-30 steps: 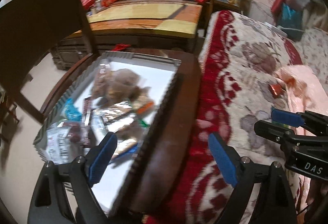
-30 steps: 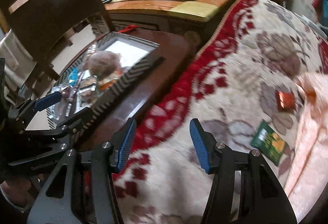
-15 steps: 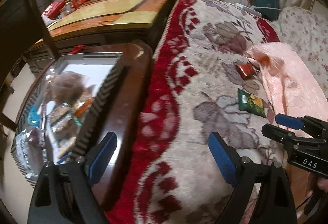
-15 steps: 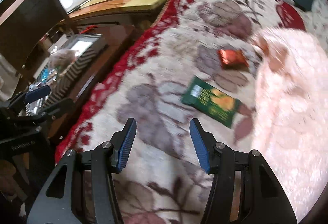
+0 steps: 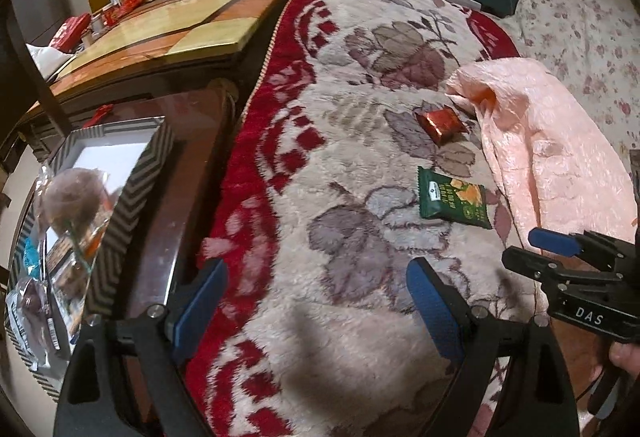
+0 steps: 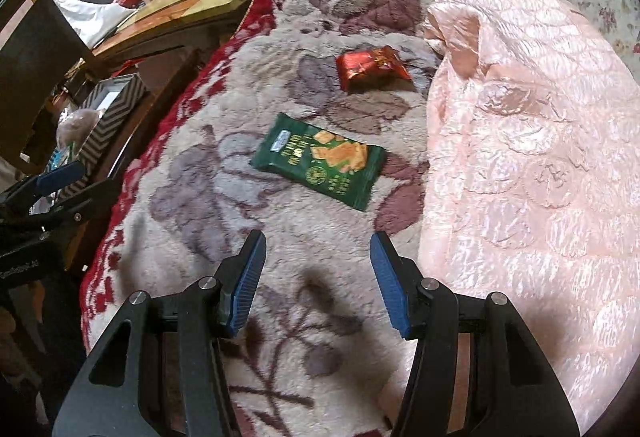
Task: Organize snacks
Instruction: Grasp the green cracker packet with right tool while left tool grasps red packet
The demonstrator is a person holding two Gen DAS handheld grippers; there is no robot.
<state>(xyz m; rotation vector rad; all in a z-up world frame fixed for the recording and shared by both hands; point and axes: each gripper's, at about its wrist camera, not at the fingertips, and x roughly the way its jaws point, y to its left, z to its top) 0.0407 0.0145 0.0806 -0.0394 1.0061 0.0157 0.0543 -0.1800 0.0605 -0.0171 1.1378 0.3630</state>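
With your right gripper (image 6: pixel 316 277) hovering empty, jaws partly apart, the green snack packet (image 6: pixel 320 161) lies flat on the floral blanket (image 6: pixel 224 109) just above the fingertips at the centre of the right wrist view. It looks like the next one to collect. Line the jaws across its narrow width rather than its length, and come down so the pads straddle one crimped edge; the plush pile will give, so press in a little to get under the foil. The red snack packet (image 6: pixel 370 68) sits further up the frame, close to the pink quilt (image 6: pixel 520 157); leave it for a second trip. Your left gripper (image 5: pixel 316 301) is spread wide and holds nothing, low in its own view over the blanket. The chevron box (image 5: pixel 132 197), already holding snacks, stands at the left edge of that view on the dark wooden table (image 5: pixel 180 173); carry the packet there.
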